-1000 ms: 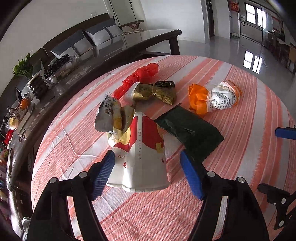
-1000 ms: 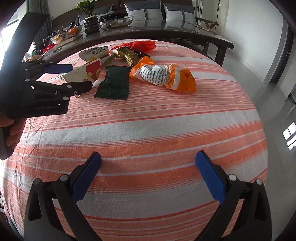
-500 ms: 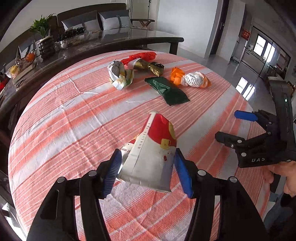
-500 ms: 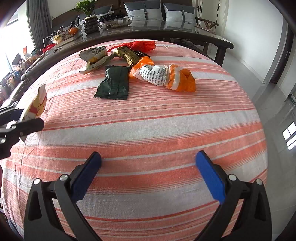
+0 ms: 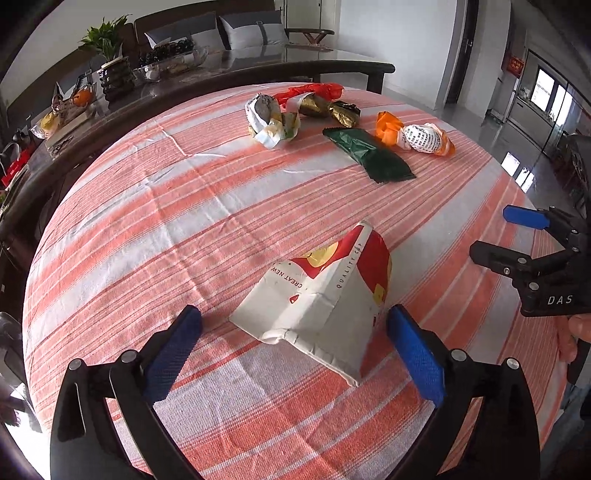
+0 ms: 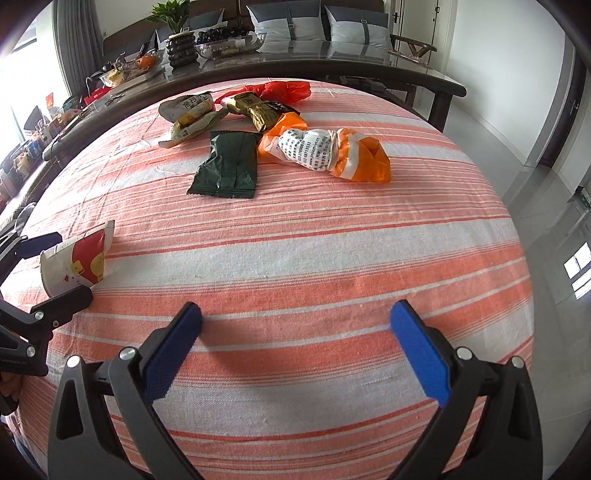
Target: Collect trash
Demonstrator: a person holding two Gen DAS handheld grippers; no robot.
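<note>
nearest to you: your left gripper (image 5: 293, 347), jaws opening, blue pads clear on both sides of a crushed red-and-white paper cup (image 5: 321, 295) that lies on its side on the striped tablecloth (image 5: 147, 221), pads not pressing it. your right gripper (image 6: 295, 347), jaws wide apart, nothing between them, only bare cloth beneath. mid table: dark green wrapper (image 6: 225, 166), flat. just beside it: orange bag with a white printed bundle (image 6: 325, 151). farther: crumpled white-and-yellow wrapper (image 6: 190, 110), gold wrapper (image 6: 255, 107), red plastic bag (image 6: 284, 88) at the far edge, the three close together. beyond the table: dark wooden counter (image 6: 332, 62) with a potted plant (image 6: 177, 22) and a glass bowl (image 6: 229, 40).
</note>
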